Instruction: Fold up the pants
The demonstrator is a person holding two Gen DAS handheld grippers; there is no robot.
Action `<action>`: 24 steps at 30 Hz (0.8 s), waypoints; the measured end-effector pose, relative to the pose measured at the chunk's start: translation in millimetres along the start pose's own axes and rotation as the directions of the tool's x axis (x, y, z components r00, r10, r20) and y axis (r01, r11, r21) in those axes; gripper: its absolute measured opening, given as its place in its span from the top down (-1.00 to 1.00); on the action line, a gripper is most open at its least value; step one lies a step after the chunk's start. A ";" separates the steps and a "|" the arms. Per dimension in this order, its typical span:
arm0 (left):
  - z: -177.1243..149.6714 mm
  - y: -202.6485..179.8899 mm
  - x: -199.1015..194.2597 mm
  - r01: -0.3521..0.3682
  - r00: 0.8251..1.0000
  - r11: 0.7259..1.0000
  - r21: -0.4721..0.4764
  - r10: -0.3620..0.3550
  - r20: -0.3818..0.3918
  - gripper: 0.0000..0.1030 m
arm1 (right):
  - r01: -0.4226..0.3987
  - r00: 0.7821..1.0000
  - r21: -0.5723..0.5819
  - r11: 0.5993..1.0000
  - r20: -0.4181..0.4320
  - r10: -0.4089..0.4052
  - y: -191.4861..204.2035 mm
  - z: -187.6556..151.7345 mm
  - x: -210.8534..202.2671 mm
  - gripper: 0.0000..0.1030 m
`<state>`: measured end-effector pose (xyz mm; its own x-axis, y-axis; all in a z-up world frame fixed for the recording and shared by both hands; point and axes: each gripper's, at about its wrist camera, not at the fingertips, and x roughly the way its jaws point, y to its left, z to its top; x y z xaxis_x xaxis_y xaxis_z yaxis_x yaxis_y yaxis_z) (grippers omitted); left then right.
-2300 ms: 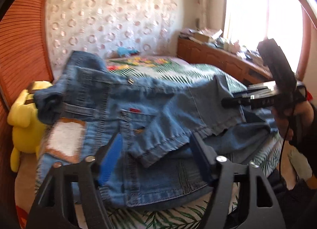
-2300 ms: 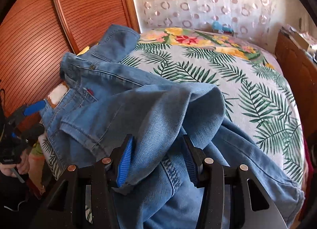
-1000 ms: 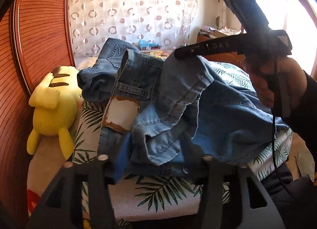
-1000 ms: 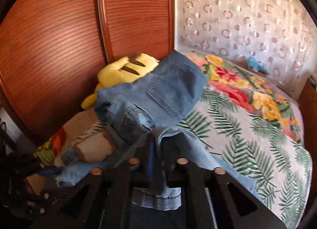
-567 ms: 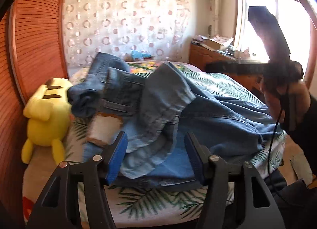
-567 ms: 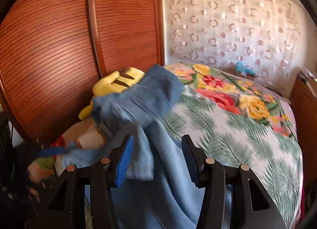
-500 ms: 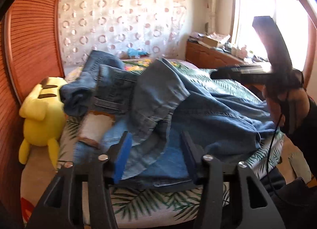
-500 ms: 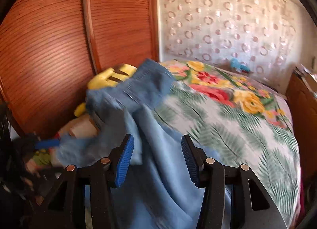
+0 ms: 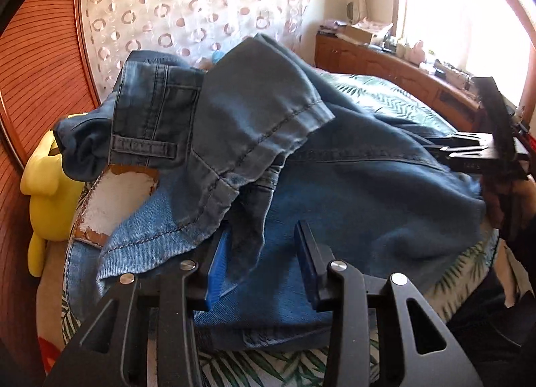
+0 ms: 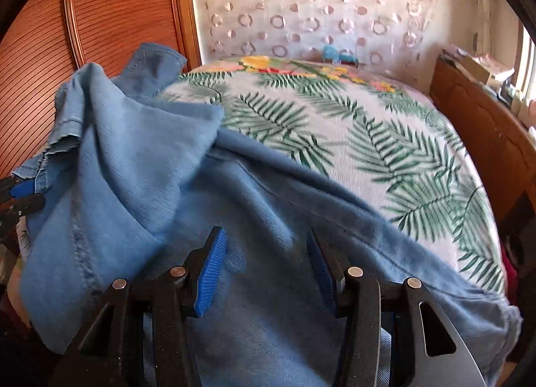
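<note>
- My jeans [image 9: 351, 179] lie in a heap on the bed [image 10: 351, 125], near its front edge.
- One leg [image 9: 254, 112] is flopped over the waist part, with its hem on top.
- A white patch [image 9: 114, 202] on the jeans shows at the left.
- My left gripper [image 9: 264, 259] is wide apart. A flap of denim hangs between its fingers, but they do not pinch it.
- My right gripper [image 10: 268, 263] is wide apart too, just over the jeans, holding nothing.
- A yellow toy [image 9: 47, 206] sits beside the jeans, by the wooden wall [image 10: 100, 18].
</note>
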<state>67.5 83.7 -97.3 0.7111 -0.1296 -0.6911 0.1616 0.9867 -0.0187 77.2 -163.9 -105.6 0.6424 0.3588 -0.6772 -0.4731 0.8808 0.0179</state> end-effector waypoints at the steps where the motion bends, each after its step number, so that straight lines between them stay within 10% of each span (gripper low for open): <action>1: 0.4 0.0 -0.5 -0.002 1.000 1.000 0.003 0.002 0.004 0.23 | -0.006 1.000 0.007 1.000 0.009 0.005 -1.9 1.8 -0.7 -0.01; 4: 2.6 -1.0 -6.0 -0.032 0.999 0.999 0.021 0.032 0.018 0.88 | -0.014 1.000 0.021 1.000 0.006 0.014 -7.3 1.0 -1.3 -0.01; 16: 11.4 55.7 -113.6 -0.048 0.983 0.996 -0.076 0.061 0.175 0.94 | -0.025 1.000 0.040 0.999 0.019 0.024 -12.5 -1.1 -2.7 -0.01; 24: -0.8 51.7 -115.6 -0.073 0.988 0.997 -0.033 0.077 0.132 0.93 | -0.018 1.000 0.038 0.999 0.019 0.017 -12.3 -2.1 -4.6 -0.01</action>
<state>-7.0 149.8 -19.0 0.8058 -0.0655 -0.5886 0.0869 0.9962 0.0082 78.8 -177.0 -104.3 0.6453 0.3800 -0.6628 -0.4614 0.8853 0.0583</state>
